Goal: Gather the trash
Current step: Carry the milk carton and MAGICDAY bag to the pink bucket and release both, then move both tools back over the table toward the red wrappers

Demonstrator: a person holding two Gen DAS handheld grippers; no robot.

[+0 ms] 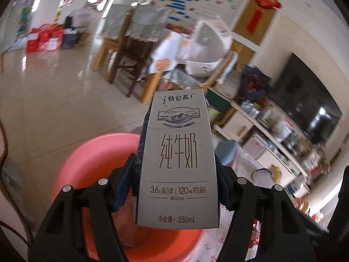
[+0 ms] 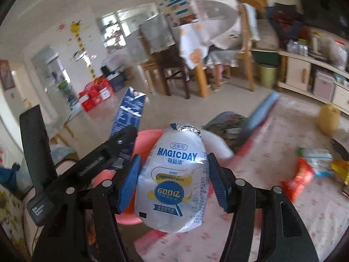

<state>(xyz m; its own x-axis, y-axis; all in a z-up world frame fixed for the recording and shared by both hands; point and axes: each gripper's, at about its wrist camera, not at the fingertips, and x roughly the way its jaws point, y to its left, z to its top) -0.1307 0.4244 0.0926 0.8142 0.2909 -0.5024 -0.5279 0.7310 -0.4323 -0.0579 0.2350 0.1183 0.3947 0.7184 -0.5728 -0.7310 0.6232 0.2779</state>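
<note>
the left gripper (image 1: 177,172), low centre of the left wrist view, stands partly open with its blue pads pressed on both narrow sides of a tall grey-white cardboard milk carton (image 1: 177,152) printed with a cow and dark lettering. the carton stands upright between the fingers, its lower end hanging free over the round salmon-pink plastic basin (image 1: 87,166) that fills the lower left of that frame.

the right gripper (image 2: 173,183), low centre of the right wrist view, is likewise closed part way on a small white plastic yoghurt-drink bottle (image 2: 174,181) with a crumpled foil lid and blue "magicday" print. the pads meet its rounded belly on either side. the left gripper and the blue back of the carton show at centre left of this frame, just beside the bottle, with the basin's pink rim behind both.

risks, as i judge them: the bottle is curved and slick, held at its widest part, so it may slide or pop out before it is over the basin. both tools crowd the same spot, so they could knock together. a carton released near the rim could tip outside.

further out, at the right edge of the right wrist view, red and yellow wrappers (image 2: 301,179) lie on the flowered mat (image 2: 283,218), uncollected.
</note>
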